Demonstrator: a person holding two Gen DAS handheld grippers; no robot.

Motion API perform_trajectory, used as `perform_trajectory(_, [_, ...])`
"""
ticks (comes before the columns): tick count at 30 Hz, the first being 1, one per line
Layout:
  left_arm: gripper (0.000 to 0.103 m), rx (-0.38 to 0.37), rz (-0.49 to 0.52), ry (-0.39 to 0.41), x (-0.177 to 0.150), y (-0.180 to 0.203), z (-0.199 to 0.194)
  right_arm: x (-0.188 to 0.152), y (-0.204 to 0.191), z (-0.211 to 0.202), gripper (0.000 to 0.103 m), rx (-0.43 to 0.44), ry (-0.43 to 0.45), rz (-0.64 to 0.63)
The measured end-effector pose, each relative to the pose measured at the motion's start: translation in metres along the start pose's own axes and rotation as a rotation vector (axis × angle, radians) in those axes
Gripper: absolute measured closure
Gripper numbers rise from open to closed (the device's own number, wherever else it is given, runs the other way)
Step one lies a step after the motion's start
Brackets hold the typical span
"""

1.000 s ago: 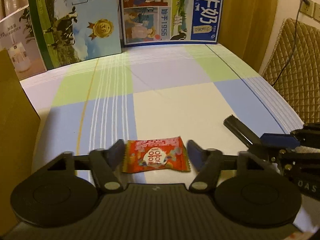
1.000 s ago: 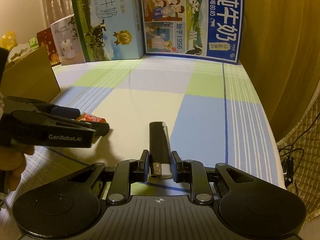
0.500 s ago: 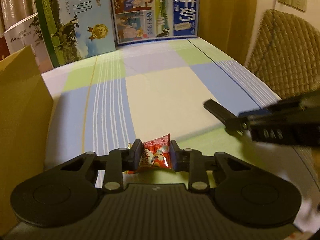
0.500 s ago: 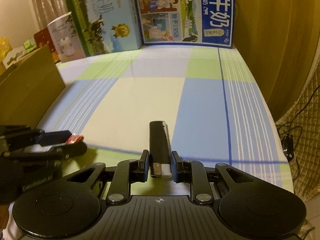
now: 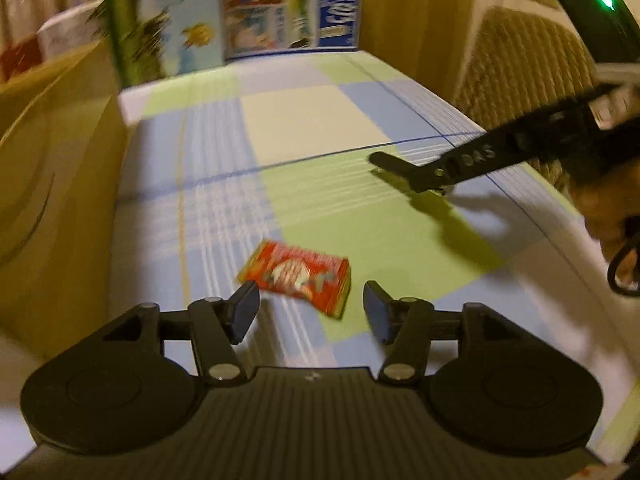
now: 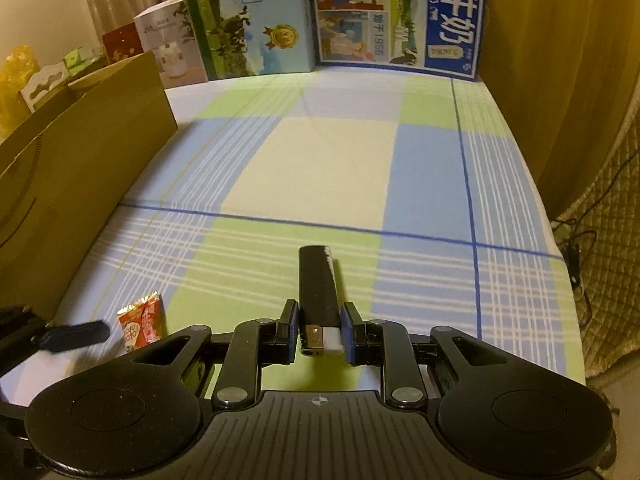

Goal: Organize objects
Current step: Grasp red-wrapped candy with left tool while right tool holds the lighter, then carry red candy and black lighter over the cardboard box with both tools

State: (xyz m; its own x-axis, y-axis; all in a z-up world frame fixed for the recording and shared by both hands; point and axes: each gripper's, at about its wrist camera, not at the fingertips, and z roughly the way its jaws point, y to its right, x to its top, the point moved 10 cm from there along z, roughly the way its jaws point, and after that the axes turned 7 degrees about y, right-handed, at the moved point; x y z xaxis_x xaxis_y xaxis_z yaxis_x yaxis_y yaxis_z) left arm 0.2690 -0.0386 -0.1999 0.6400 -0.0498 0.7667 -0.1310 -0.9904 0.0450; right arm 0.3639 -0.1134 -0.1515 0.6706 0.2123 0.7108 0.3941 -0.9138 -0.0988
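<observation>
We are seeing the red snack packet lying on the checked cloth, just ahead of our left gripper, whose fingers are standing wide apart with nothing between them. Our right gripper is clamping the black lighter, which is pointing forward above the cloth. A cardboard box is standing to the left; milk cartons are lining the far edge. Only the left view is showing the quilted chair and a hand; only the right view is showing the lighter's metal end.
</observation>
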Motion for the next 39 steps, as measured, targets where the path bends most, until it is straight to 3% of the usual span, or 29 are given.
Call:
perform_trajectory(3, [0.051,-0.008,-0.074,-0.023,-0.002,-0.005,0.003,-0.002,0.001,-0.002,0.084,-0.007,-0.001,0.011])
perform_trajectory(9, [0.052,-0.022,-0.121,-0.018,0.014,-0.008,0.026,-0.003,0.006,-0.003,0.084,-0.020,0.001,0.016])
perform_trajectory(18, [0.074,0.017,0.029,-0.003,0.016,-0.005,0.035,-0.007,0.003,0.001,0.084,-0.021,-0.008,-0.039])
perform_trajectory(39, [0.077,0.019,0.033,0.002,0.008,-0.008,0.022,-0.003,-0.007,0.028,0.084,-0.026,0.006,-0.129])
